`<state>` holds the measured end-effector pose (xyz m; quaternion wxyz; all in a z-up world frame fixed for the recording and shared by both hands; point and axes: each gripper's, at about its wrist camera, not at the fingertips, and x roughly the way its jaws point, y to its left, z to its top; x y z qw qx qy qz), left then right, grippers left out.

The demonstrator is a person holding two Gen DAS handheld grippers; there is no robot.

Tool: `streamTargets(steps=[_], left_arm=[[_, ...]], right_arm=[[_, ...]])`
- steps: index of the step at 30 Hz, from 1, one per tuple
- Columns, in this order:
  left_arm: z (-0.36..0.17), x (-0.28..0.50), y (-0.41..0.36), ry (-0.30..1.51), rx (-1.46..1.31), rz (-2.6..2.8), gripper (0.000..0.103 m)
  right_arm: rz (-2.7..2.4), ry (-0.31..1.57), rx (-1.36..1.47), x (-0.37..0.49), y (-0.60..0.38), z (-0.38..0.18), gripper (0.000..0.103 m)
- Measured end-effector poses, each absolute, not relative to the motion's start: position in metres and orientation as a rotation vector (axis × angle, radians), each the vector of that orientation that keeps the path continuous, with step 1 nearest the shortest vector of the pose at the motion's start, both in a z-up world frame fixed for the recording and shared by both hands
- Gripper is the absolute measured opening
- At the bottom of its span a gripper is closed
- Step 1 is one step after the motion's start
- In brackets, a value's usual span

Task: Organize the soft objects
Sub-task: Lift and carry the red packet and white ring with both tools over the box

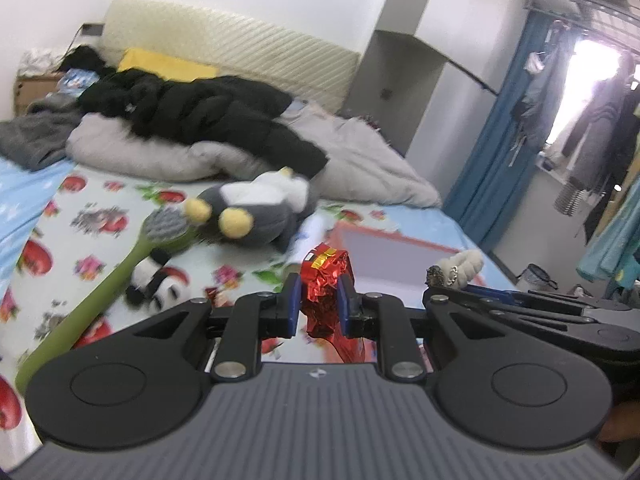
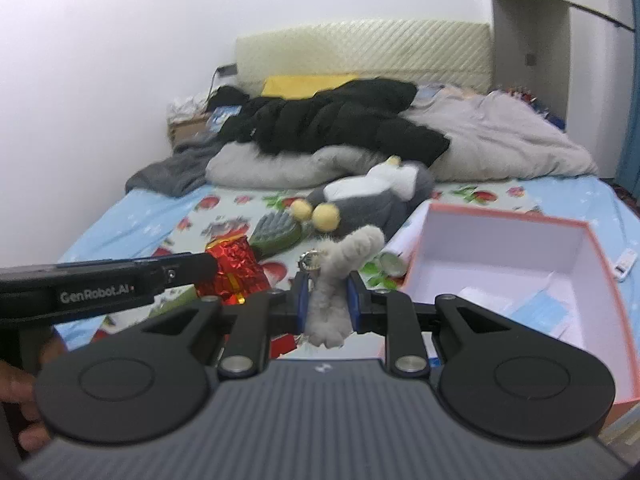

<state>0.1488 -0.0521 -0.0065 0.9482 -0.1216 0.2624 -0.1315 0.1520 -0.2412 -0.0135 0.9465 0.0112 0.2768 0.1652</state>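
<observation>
My left gripper (image 1: 319, 300) is shut on a crinkled red foil-wrapped object (image 1: 326, 280), held above the bed; it also shows in the right wrist view (image 2: 232, 266). My right gripper (image 2: 327, 300) is shut on a fluffy grey-white plush keychain (image 2: 340, 276) with a metal ring; it shows at the right of the left wrist view (image 1: 460, 270). A pink open box (image 2: 600, 280) with a white inside lies just right of both grippers. A grey penguin plush (image 1: 256, 204) with yellow feet lies beyond on the bed. A small panda plush (image 1: 156, 280) lies at the left.
A green brush (image 1: 120, 268) lies on the fruit-print sheet (image 1: 80, 216). A white tube (image 1: 310, 236) lies by the box. A black jacket (image 1: 208, 108) and grey duvet (image 1: 360, 160) are piled by the headboard. Blue curtain (image 1: 492, 152) and hanging clothes stand at the right.
</observation>
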Motion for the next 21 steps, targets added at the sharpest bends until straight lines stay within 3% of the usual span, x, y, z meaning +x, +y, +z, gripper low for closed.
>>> streamTargets(steps=[12,21], left_arm=[[0.033,0.178,-0.138,0.504,-0.220,-0.394,0.022],[-0.003,0.241,-0.208,0.616,-0.182,-0.461,0.022]], right_arm=[[0.234,0.492,0.043,0.156,-0.304,0.028,0.024],[0.122,0.566,0.089,0.183,-0.366,0.007,0.024]])
